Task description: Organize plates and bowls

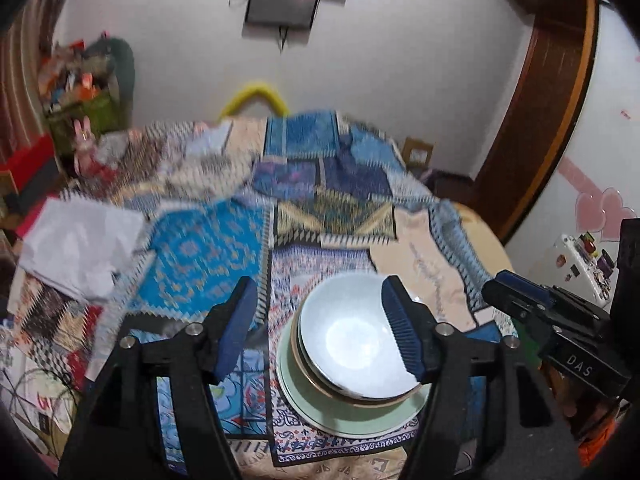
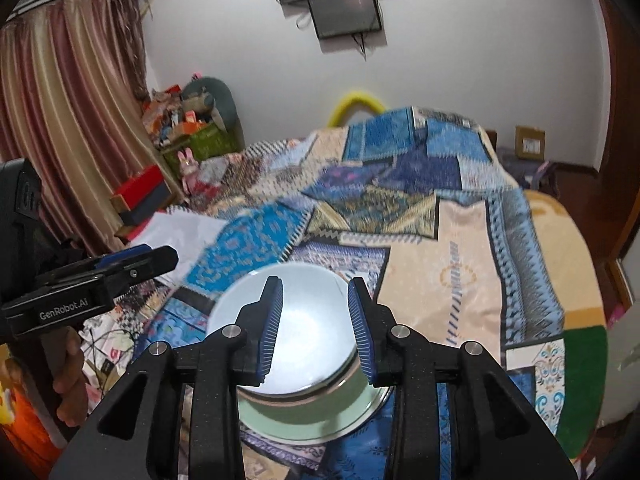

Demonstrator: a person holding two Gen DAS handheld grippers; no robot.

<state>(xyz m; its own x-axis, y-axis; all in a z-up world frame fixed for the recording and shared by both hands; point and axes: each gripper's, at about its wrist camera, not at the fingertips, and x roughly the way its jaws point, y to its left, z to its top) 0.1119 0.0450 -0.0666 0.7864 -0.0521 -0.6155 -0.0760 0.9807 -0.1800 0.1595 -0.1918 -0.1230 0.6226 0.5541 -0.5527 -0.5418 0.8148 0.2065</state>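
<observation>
A pale blue-white bowl (image 1: 352, 340) tops a stack on the patchwork cloth. Under it lies a gold-rimmed dish (image 1: 320, 384), and at the bottom a pale green plate (image 1: 360, 420). My left gripper (image 1: 320, 330) hovers above the stack with its jaws wide open and nothing between them. In the right wrist view the same bowl (image 2: 236, 308) and green plate (image 2: 288, 420) lie below my right gripper (image 2: 316, 328), whose jaws stand a little apart and hold nothing. Each gripper also shows in the other's view: the right gripper (image 1: 520, 300) at the right edge, the left gripper (image 2: 120, 268) at the left edge.
The patchwork cloth (image 2: 460, 240) covers a round table. A crumpled white sheet (image 1: 80, 248) lies at the left of it. A red box (image 2: 140, 192), a crate of clutter (image 2: 192, 128) and curtains (image 2: 60, 120) stand beyond the left side. A hand (image 2: 68, 376) holds the left gripper's handle.
</observation>
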